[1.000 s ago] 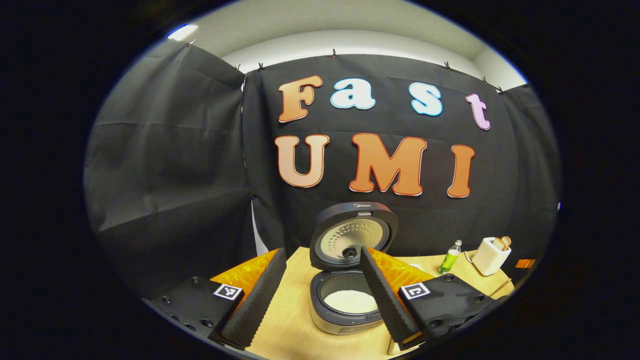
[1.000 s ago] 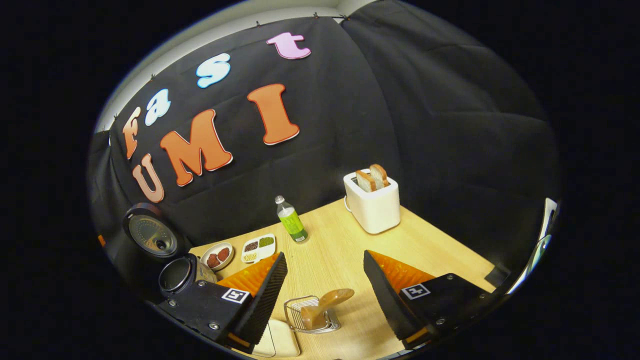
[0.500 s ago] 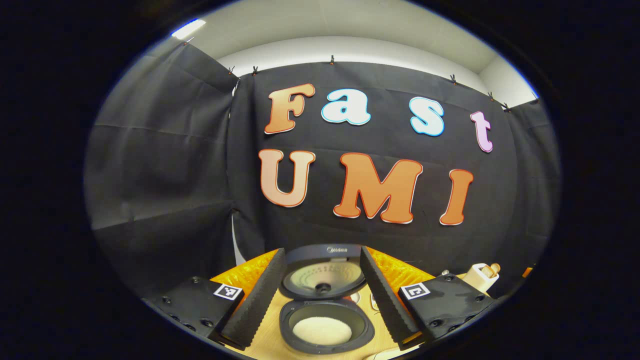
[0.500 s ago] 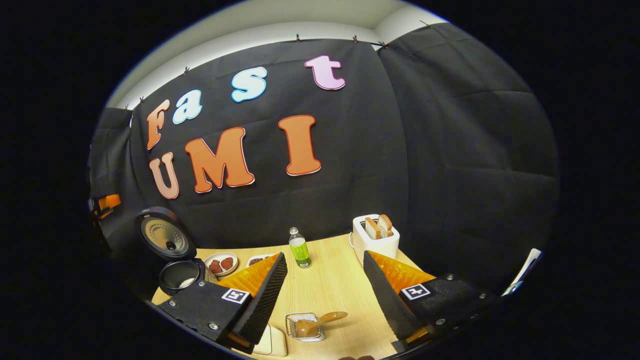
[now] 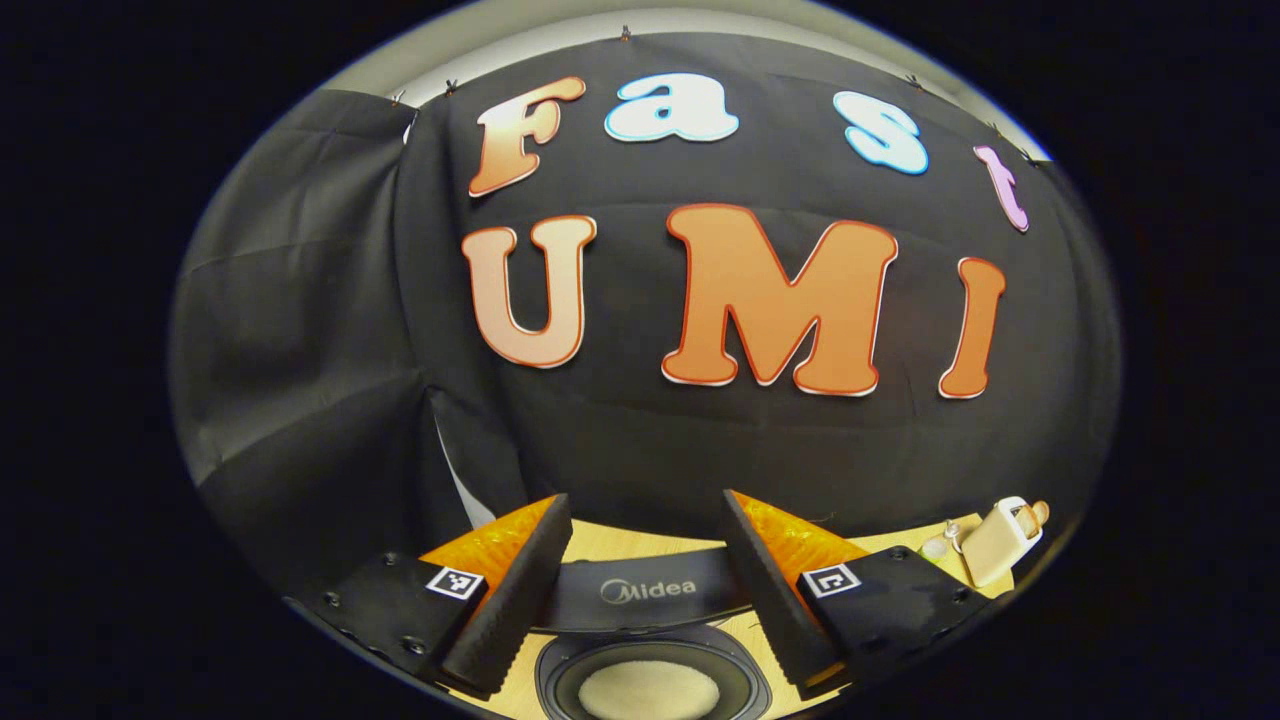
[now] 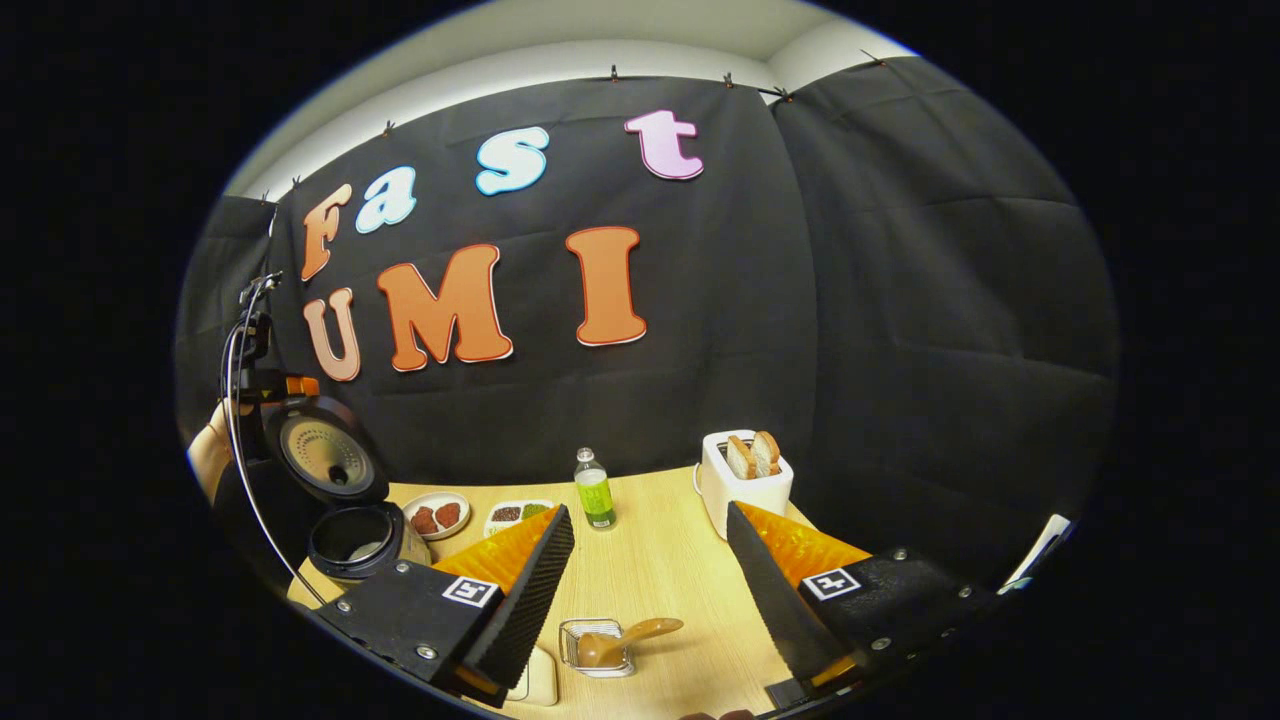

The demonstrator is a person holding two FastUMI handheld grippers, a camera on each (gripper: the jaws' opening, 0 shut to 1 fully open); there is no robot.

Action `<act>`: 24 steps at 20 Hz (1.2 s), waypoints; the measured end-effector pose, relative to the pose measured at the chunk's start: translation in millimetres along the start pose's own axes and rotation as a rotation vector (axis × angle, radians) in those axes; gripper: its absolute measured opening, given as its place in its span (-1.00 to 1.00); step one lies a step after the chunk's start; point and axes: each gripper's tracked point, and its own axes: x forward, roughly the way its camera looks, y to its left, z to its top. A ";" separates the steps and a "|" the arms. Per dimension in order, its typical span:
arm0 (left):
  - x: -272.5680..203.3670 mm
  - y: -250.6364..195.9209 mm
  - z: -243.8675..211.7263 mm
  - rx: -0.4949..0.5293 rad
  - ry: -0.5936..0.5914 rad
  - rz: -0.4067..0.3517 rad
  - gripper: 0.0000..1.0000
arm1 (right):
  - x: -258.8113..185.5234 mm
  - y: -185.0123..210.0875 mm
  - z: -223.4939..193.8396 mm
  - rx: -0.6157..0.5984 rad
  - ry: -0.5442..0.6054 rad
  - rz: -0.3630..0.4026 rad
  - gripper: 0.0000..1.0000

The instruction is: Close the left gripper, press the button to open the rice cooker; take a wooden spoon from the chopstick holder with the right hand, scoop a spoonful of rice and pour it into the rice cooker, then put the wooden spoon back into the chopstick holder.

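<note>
The rice cooker stands open at the table's left, its lid raised and white rice in its pot. My left gripper is open, and the lid's top edge lies low between its fingers. From the right gripper view I see that left gripper above the lid, held by a hand. My right gripper is open and holds nothing. Below it, the wooden spoon lies in the wire chopstick holder.
A white toaster with two slices of bread stands at the back right, and a green bottle beside it. Two small dishes of food sit near the cooker. A white container shows partly behind my right gripper's finger.
My left gripper has moved forward to the cooker's raised lid, which now lies between its fingers. The right gripper drew back slightly; the spoon stays in the holder.
</note>
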 end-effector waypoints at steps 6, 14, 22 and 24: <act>-32.8 -8.6 -16.5 0.020 -0.042 -0.040 0.97 | 5.0 2.3 -7.2 0.039 0.026 0.020 0.89; -107.5 -22.0 -84.5 0.011 0.032 -0.076 0.97 | 7.7 21.4 -8.5 0.026 0.032 0.094 0.89; -153.6 -26.7 -194.0 0.003 0.136 -0.077 0.96 | 4.7 27.0 -16.8 0.011 0.056 0.139 0.89; -155.2 -27.3 -210.8 0.023 0.139 -0.071 0.96 | 2.9 25.2 -20.6 0.002 0.065 0.141 0.89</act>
